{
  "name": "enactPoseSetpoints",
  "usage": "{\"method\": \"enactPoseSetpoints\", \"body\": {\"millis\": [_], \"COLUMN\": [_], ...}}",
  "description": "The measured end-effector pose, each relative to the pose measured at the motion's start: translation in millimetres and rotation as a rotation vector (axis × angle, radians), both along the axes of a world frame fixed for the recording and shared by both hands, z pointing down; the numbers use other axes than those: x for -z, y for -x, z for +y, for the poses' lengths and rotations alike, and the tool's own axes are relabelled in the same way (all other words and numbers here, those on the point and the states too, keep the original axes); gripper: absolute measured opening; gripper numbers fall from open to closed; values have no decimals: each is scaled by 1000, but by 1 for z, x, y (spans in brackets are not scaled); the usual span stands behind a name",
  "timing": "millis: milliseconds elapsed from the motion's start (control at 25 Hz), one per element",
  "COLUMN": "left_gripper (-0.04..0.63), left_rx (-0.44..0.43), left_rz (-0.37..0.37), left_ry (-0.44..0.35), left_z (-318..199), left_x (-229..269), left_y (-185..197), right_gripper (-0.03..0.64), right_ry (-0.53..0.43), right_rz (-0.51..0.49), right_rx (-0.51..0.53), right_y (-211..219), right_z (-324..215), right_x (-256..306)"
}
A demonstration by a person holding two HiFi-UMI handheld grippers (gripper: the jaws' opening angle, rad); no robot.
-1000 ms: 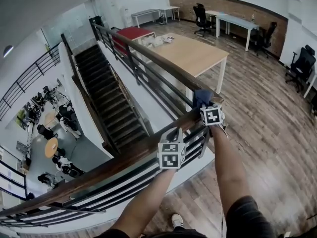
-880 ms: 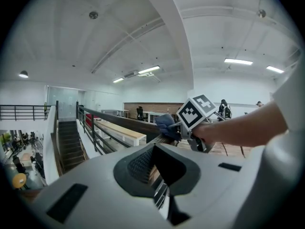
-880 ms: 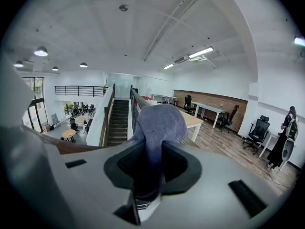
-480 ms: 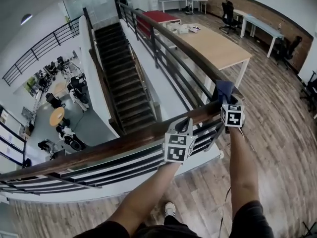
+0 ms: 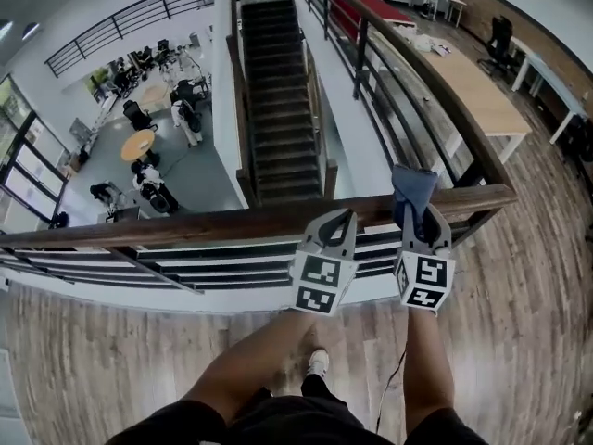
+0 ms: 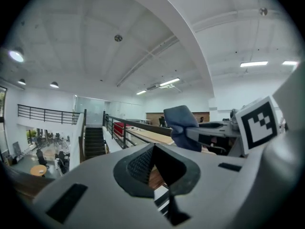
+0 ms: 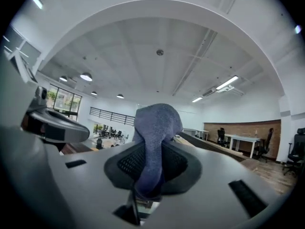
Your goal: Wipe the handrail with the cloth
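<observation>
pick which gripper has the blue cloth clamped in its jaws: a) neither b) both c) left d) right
d: in the right gripper view the blue cloth is pinched between the jaws of the right gripper, while the left gripper has its jaws together with nothing between them.

Handrail (image 5: 232, 222) blocks path ahead; open stairwell (image 5: 278, 109) beyond; side rail (image 5: 434, 100) closes off right.

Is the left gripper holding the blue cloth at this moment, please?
No, the cloth is clamped in the right gripper; the left gripper is shut on nothing.
</observation>
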State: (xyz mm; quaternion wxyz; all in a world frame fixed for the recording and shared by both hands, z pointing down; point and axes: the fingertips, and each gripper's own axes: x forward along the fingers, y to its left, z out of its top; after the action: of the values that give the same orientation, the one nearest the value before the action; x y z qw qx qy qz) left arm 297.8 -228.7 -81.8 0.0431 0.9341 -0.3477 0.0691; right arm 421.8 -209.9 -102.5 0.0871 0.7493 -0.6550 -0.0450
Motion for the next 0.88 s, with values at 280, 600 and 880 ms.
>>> {"method": "enactPoseSetpoints", "body": {"millis": [280,600,880], "left_gripper": [2,2,2], "left_rx": [310,702,881], "left_rz": [59,-42,-50], "left_ry": [30,71,150], "left_z": [-34,-14,-4], "left_x": [-1,-83,-150], "left_y": [212,512,679], "right_gripper": [80,80,80], "right_ry": [-19,129,268], "right_rz": [-21,-65,-29], "right_rx": [289,657,790], "right_y": [214,513,684], "right_z": [-37,-27,-55], "right_x": [7,-92,-175]}}
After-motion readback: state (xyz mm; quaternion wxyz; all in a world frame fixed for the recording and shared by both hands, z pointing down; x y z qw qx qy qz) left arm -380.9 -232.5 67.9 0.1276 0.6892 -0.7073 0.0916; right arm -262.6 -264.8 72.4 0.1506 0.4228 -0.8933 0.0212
